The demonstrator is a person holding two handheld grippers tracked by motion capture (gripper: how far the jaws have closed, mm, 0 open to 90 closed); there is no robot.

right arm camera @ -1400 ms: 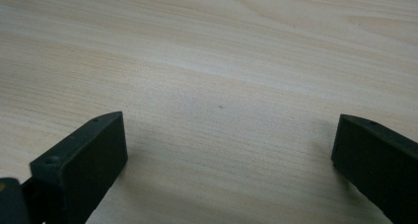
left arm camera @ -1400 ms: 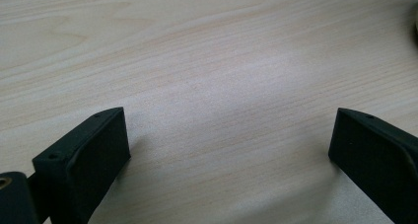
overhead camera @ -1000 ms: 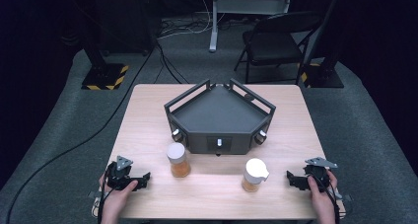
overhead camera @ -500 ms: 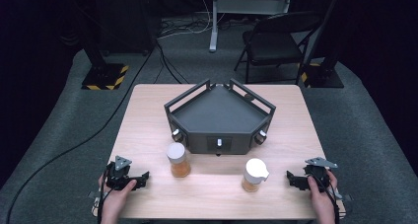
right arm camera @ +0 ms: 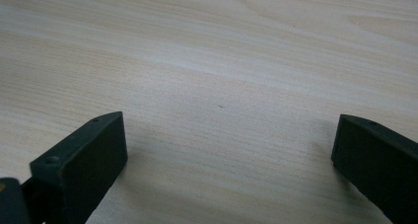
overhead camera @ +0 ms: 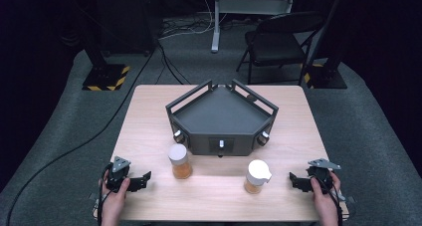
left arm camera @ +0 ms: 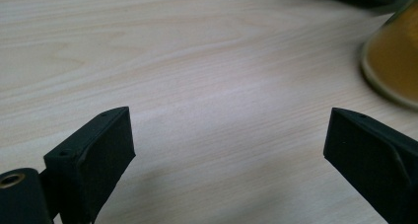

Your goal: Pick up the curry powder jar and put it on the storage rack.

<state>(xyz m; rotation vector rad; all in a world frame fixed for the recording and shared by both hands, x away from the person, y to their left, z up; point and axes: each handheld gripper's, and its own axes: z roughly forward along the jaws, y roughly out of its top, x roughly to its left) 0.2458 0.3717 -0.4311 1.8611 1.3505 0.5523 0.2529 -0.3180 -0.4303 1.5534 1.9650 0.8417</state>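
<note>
Currently the left gripper [overhead camera: 141, 179] rests low on the near left part of the table [overhead camera: 149, 116], held by the left hand [overhead camera: 115, 196]; its jaws stand wide apart with bare wood between them, though they have just been closing a little. Seen in the left gripper view, the left gripper [left arm camera: 229, 140] has the amber base of a jar [left arm camera: 394, 61] ahead and off to one side, apart from the jaws. The right gripper [overhead camera: 294, 180], in the right hand [overhead camera: 326, 198], sits at the near right of the table, jaws likewise spread and holding nothing; the right gripper view shows the right gripper [right arm camera: 229, 142] over plain tabletop. Between the two grippers stand two jars of orange-brown contents: the jar [overhead camera: 179, 161] with a flat pale lid nearer the left gripper, and a white-capped jar [overhead camera: 257, 176] near the right gripper. Just behind them sits a dark angular tray [overhead camera: 219, 117] with rails and front knobs.
</note>
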